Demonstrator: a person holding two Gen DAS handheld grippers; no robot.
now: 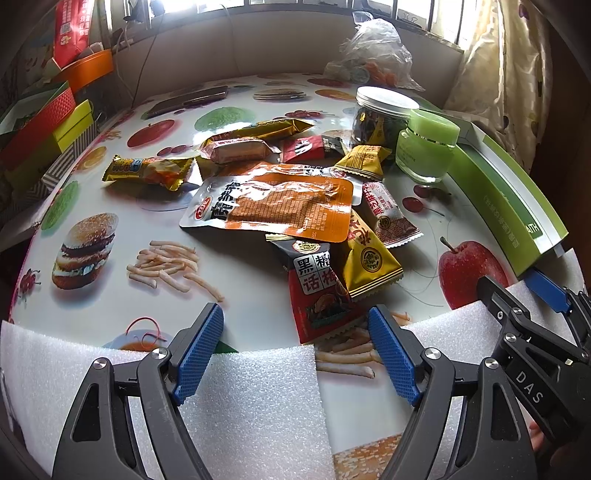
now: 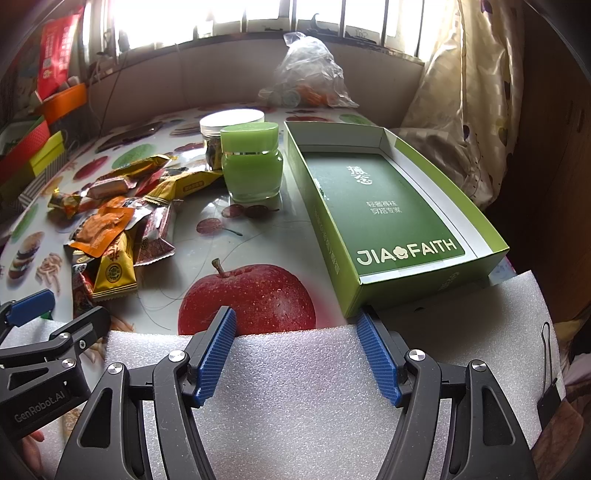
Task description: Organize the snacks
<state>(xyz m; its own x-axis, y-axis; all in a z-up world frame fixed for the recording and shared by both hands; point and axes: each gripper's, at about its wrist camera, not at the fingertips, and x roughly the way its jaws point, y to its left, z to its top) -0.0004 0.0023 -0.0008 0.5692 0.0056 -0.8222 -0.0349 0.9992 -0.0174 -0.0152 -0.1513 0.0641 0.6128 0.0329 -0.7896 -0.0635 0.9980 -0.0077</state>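
The snack packets (image 1: 280,206) lie heaped mid-surface (image 1: 236,280), none inside my green box (image 2: 391,206), which holds only a printed card. Beside the box stand two jars: a green one (image 2: 253,162) and a clear, white-lidded one (image 1: 380,114). My left claw (image 1: 295,354) and right claw (image 2: 295,350) hover low over white foam (image 2: 295,387), jaws apart, empty.

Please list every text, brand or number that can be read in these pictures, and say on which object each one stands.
"JIA FAITH": floor of the green box.
"DAS": body of the right gripper.
"GenRobot.AI": body of the left gripper.
"黑糖话梅": red and black snack packet.
"42": small yellow packet.
The other snack wrappers, the box's small Chinese lines and the red bag: too small or blurred.
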